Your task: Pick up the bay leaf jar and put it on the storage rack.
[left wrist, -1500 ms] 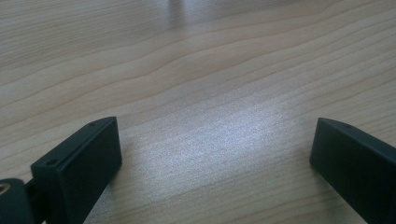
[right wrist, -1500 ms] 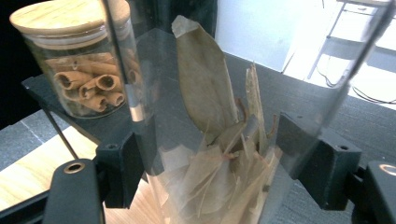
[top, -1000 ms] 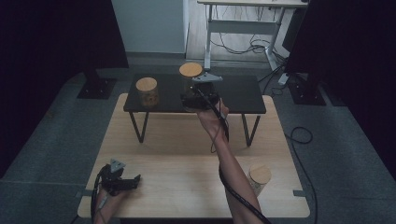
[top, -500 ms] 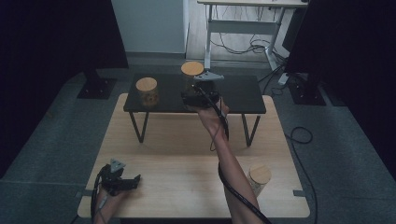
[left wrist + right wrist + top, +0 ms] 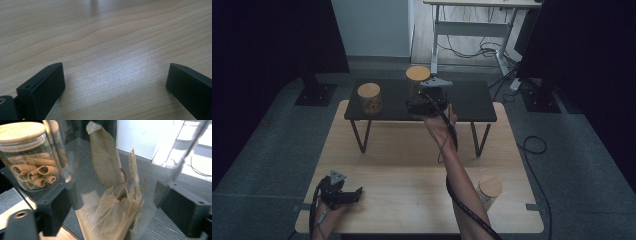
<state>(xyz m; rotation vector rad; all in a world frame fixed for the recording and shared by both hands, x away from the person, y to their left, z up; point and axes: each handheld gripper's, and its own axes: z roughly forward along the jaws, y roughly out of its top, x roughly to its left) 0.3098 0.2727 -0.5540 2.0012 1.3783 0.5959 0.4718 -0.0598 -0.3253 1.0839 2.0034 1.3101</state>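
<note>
A glass jar of dried leaves [image 5: 110, 182] stands on the black side table [image 5: 472, 100]; its cork lid [image 5: 417, 74] shows in the high view. My right gripper [image 5: 112, 206] reaches along the tabletop and straddles this jar. Its jaws have just been opening and now stand a little off the glass on both sides. A second jar, filled with cinnamon sticks [image 5: 30, 167], stands to its left [image 5: 369, 97]. My left gripper [image 5: 115, 82] rests open on the wooden platform [image 5: 402, 170] near its front left corner [image 5: 354, 192], with nothing between its fingers.
A third cork-lidded jar [image 5: 489, 191] stands on the wooden platform at the front right, beside the right forearm [image 5: 457, 170]. The black table stands on thin legs at the platform's far end. Cables and stand bases lie on the grey floor around it.
</note>
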